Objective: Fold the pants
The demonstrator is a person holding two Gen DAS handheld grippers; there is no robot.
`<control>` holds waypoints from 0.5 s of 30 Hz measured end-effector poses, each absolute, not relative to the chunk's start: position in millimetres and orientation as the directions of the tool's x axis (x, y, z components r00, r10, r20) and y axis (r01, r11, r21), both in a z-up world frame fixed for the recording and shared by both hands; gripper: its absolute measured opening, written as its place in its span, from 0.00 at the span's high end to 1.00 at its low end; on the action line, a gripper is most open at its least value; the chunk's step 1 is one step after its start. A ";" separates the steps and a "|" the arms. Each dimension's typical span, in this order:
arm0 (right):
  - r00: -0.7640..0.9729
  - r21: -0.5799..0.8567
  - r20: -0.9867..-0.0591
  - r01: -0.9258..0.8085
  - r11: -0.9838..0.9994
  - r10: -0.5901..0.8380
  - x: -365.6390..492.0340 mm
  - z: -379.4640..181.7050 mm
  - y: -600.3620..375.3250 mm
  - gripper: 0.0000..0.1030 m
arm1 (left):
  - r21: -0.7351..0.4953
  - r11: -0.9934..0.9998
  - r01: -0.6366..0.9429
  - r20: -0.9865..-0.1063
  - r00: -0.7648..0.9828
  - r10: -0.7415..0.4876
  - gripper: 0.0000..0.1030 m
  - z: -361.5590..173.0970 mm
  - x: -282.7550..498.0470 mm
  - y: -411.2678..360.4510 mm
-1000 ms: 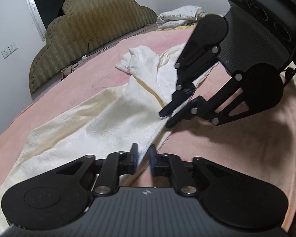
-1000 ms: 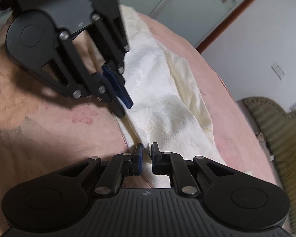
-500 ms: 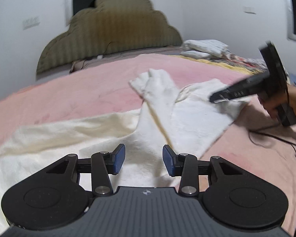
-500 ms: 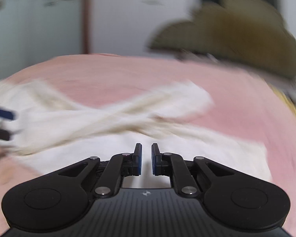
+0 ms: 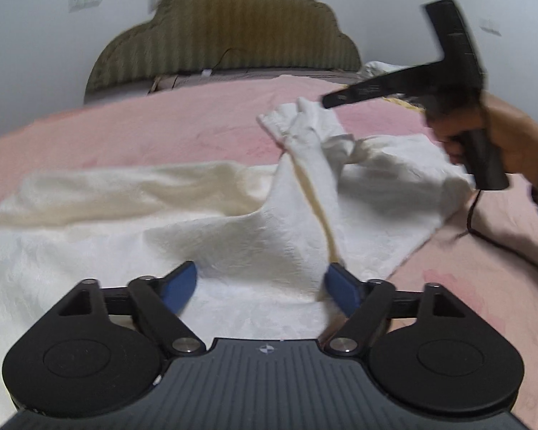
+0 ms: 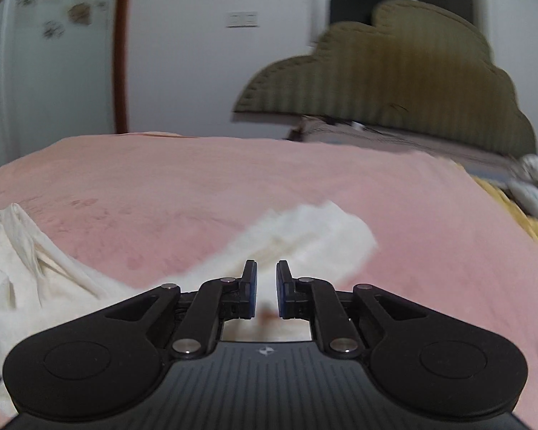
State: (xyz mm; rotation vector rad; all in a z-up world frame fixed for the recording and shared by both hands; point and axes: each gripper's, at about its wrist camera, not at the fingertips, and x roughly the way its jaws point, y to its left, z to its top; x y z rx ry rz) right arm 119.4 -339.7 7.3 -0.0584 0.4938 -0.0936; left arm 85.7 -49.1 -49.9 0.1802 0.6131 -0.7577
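White pants (image 5: 204,236) lie crumpled on the pink bed (image 5: 132,132); no readable writing. Left claw (image 5: 262,283) spread wide over them, empty. Right claw (image 6: 263,286) narrow, a small gap, gripping nothing.

A bed with a pink cover (image 5: 161,129) fills the lower field. A scalloped olive padded headboard (image 5: 229,32) stands at 12 o'clock against a white wall (image 5: 36,53). A wall switch plate (image 6: 242,19) sits at 12 o'clock, a brown door frame (image 6: 120,50) at 10 o'clock.
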 end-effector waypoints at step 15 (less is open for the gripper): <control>0.689 -0.010 -0.700 0.254 0.967 -0.188 272.4 -32.9 -362.9 0.22 | -0.145 0.715 0.684 -0.581 0.526 -0.621 0.08 -45.5 92.2 -32.4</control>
